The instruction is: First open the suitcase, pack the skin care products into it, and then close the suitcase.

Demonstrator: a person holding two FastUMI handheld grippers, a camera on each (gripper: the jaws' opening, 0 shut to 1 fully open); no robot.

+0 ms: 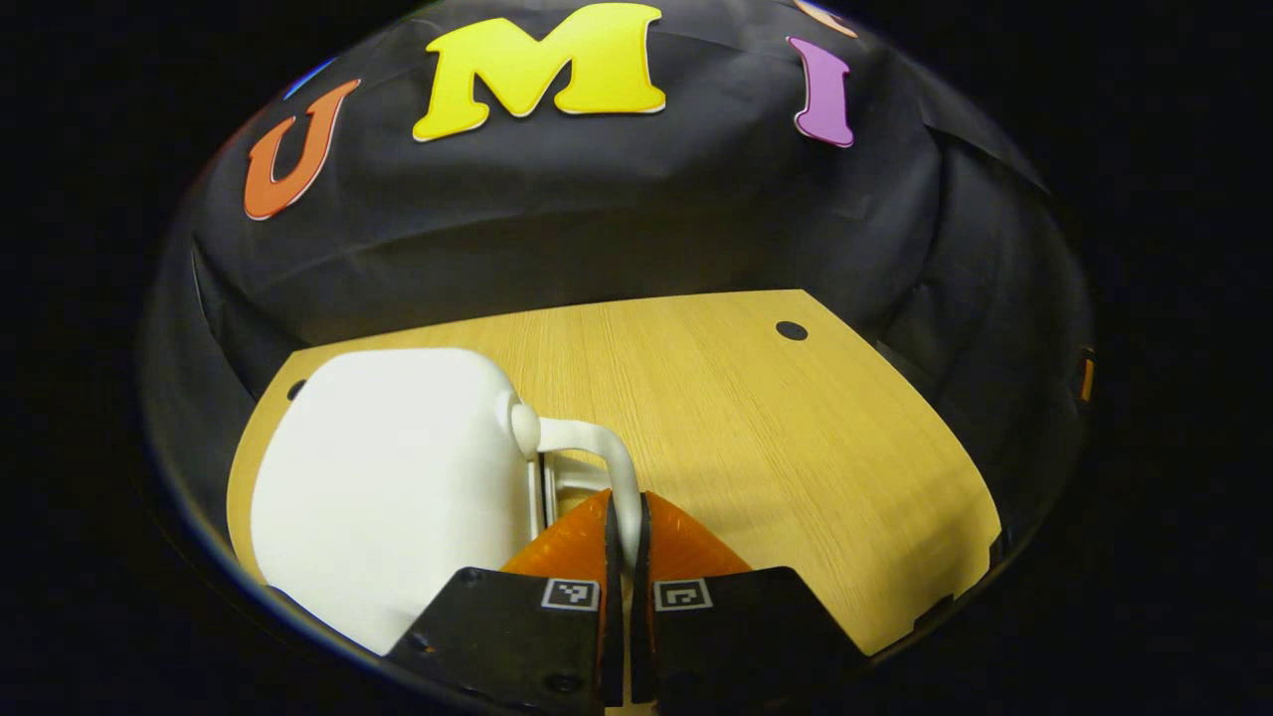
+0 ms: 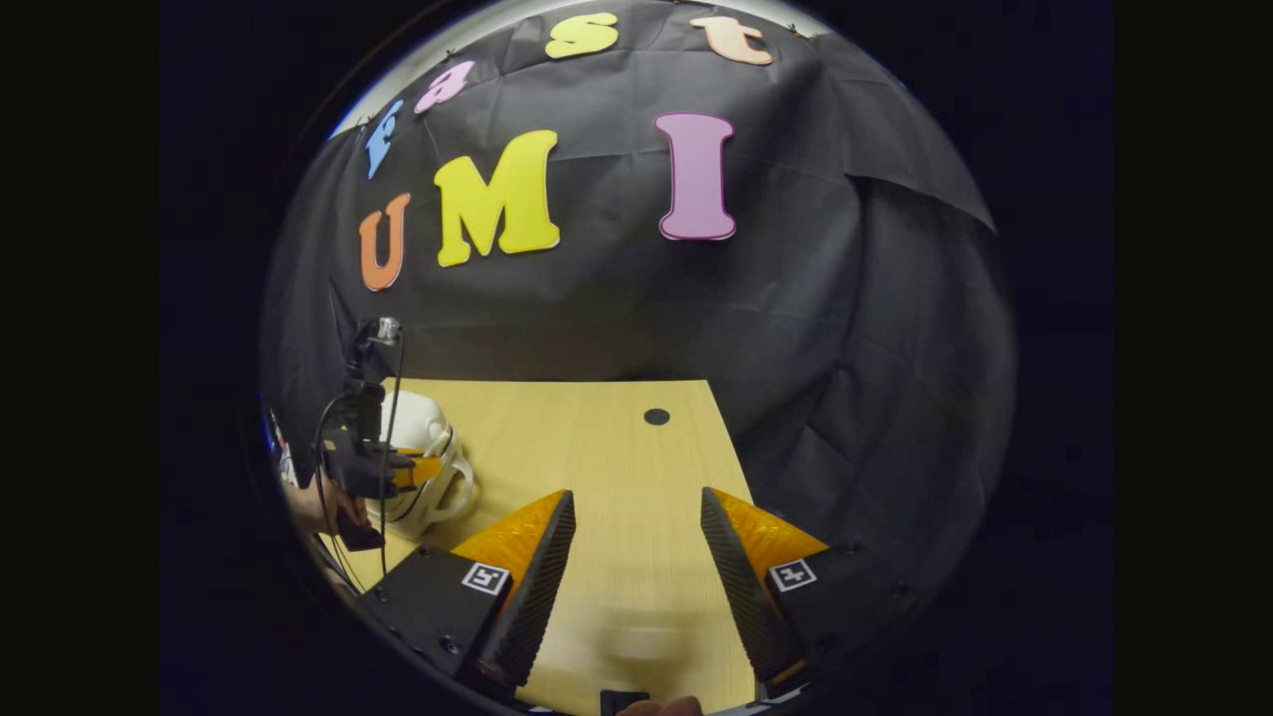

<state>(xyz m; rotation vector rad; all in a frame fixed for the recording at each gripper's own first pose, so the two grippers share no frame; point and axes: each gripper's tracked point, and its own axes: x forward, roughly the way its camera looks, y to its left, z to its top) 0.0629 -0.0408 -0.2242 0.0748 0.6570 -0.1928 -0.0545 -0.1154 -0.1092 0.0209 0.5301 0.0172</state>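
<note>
Stretching across the lower half of both views is a light wooden table [image 1: 756, 418], and you are working over it inside a booth whose black cloth wall [image 1: 617, 219] is hanging behind and curving round the sides. A small dark round hole [image 1: 792, 330] is sitting in the tabletop toward the upper right of the left gripper view, and it is showing again near the middle of the right gripper view. The white suitcase [image 1: 398, 487] is lying closed at the lower left of the left gripper view, on the table, with its curved white handle [image 1: 597, 447] arching out toward the centre. You are holding the left gripper [image 1: 625, 537] at the bottom centre of that view with both fingers pressing together on the lower end of that handle, so the case body is sitting just beside the left finger. In the right gripper view the same gripper is appearing small at the left edge, with a hand [image 2: 318, 507] behind it and dark cables trailing over the suitcase. You are holding the right gripper [image 2: 636, 537] at the bottom centre of its view, fingers spread wide apart, gripping nothing, above bare wood and well apart from the suitcase.
</note>
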